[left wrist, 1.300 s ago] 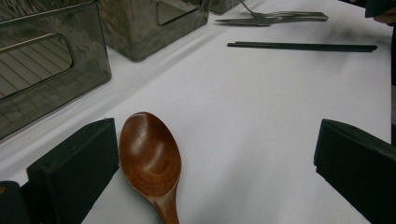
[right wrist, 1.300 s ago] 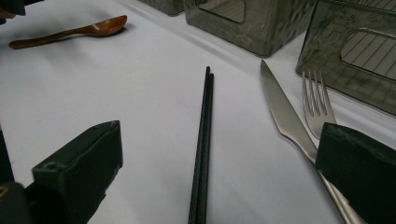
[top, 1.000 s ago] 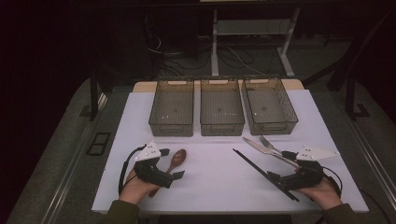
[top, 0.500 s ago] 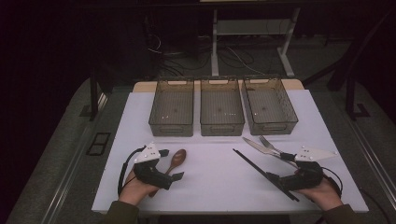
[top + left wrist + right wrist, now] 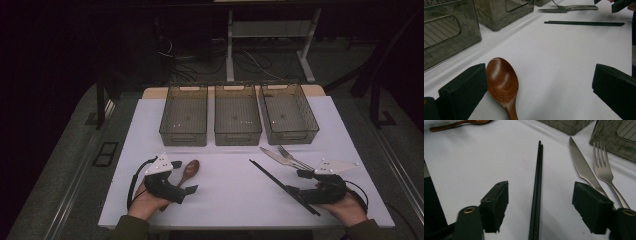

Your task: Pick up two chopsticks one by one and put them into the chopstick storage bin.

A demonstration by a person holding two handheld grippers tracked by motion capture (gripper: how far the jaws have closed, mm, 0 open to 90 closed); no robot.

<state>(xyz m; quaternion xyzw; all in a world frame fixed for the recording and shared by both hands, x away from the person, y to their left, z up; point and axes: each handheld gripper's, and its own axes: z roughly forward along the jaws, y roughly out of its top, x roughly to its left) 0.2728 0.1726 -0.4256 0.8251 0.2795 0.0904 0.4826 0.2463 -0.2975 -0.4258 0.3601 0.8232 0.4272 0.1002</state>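
On the white table [image 5: 235, 200] the right gripper [image 5: 540, 202] sits low at the near right edge, held in the person's right hand [image 5: 345, 207]. Its jaws straddle the pair of black chopsticks [image 5: 537, 187], which lie flat on the table and run between the two pads without touching either; the jaws have just been closing in, yet a clear gap shows on both sides of the sticks. In the high view the chopsticks [image 5: 282, 186] lie slanted, from near the middle of the table down toward that hand. Just beside them, on the far side, lie a knife [image 5: 584, 167] and a fork [image 5: 605, 171], side by side; the right-hand pad in the right gripper view overlaps the knife's handle end.

The left gripper [image 5: 539, 82] rests at the near left, in the left hand [image 5: 147, 200], with its jaws wide apart. A wooden spoon [image 5: 502, 85] lies on the table between them, bowl up, its edge right against the left pad, well apart from the other pad. In the high view the spoon [image 5: 187, 172] points toward the bins.

Three clear bins [image 5: 237, 120] stand in a row at the far side of the table, close together, with the knife and fork near the rightmost one
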